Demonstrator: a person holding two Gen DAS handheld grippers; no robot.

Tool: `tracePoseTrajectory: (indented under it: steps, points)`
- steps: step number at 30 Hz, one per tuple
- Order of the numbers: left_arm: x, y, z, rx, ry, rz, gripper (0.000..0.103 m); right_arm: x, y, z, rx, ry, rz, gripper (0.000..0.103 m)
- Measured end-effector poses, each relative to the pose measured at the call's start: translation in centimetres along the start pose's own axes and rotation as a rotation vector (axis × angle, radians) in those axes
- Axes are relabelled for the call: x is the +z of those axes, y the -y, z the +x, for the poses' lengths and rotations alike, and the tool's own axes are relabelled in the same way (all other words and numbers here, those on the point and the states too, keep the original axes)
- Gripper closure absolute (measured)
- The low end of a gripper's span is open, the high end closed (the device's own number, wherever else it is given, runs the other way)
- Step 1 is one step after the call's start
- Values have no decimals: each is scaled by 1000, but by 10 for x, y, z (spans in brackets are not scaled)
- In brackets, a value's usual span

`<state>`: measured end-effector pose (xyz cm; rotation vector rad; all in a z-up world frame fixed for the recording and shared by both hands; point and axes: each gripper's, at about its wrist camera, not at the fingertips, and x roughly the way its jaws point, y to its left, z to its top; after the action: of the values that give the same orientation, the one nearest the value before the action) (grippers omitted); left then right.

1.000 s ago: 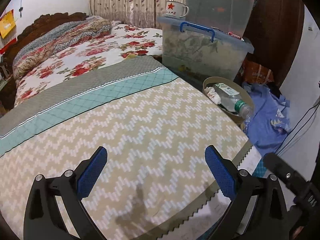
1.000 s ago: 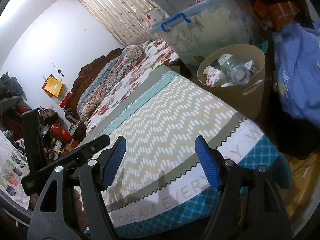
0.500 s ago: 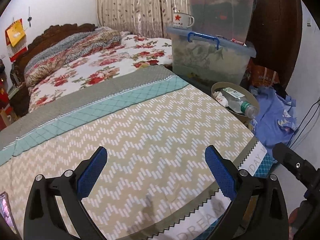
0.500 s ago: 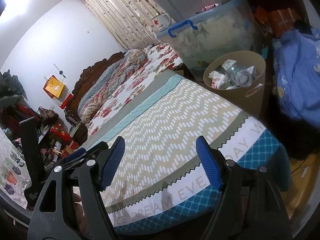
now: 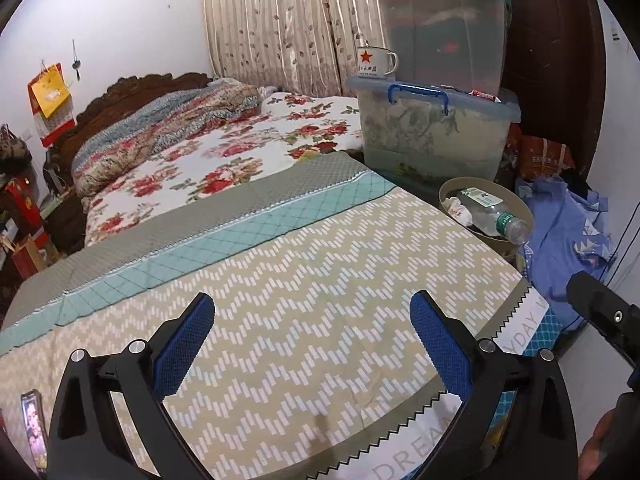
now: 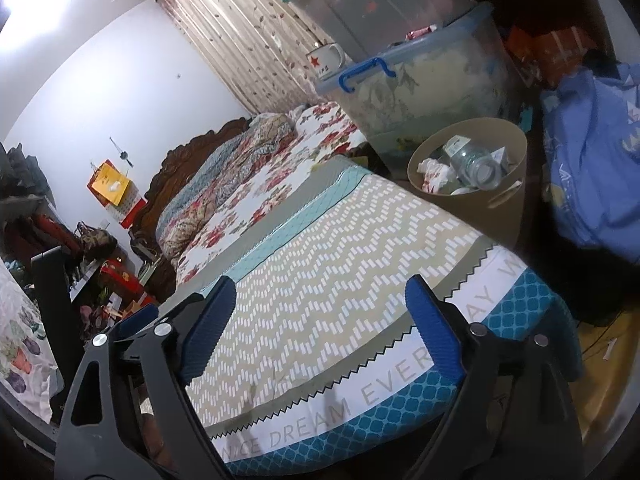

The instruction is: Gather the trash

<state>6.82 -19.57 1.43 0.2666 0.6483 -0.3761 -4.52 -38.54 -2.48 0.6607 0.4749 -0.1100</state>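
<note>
My left tool (image 5: 310,338) hangs over the foot of the bed, its blue-padded fingers spread wide with nothing between them. My right tool (image 6: 316,320) is spread just as wide and just as bare, over the same corner of the bed. Under both lies the beige zigzag-patterned blanket (image 5: 320,288), with a teal quilted band and a white hem printed with grey letters. Farther up the bed is a white sheet with red flowers (image 5: 224,160).

The trash sits in the round tan waste bin (image 6: 506,200) on the floor just beside the bed's far corner. A clear plastic bottle with a green cap ring (image 5: 490,214) lies tilted in it, its neck sticking out over the rim, and crumpled white paper with red marks (image 6: 434,170) lies next to the bottle.

Behind the bin stand two stacked clear storage boxes, the lower one with a blue handle (image 5: 434,132). A white enamel mug with a red star (image 5: 376,62) stands on the lower box's lid. A heap of blue cloth (image 5: 568,236) lies to the right of the bin. A phone with a lit screen (image 5: 34,426) lies at the blanket's left edge.
</note>
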Motion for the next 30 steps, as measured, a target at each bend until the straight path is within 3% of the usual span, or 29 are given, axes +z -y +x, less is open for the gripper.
tracePoseTrajectory:
  steps: [8,30]
  points:
    - [3,4,-10,-6,19,3,9,2,0,-9,-12,49,-9,13]
    - [6,10,-23,34,32,34,9,1,0,-10,-9,41,1,13]
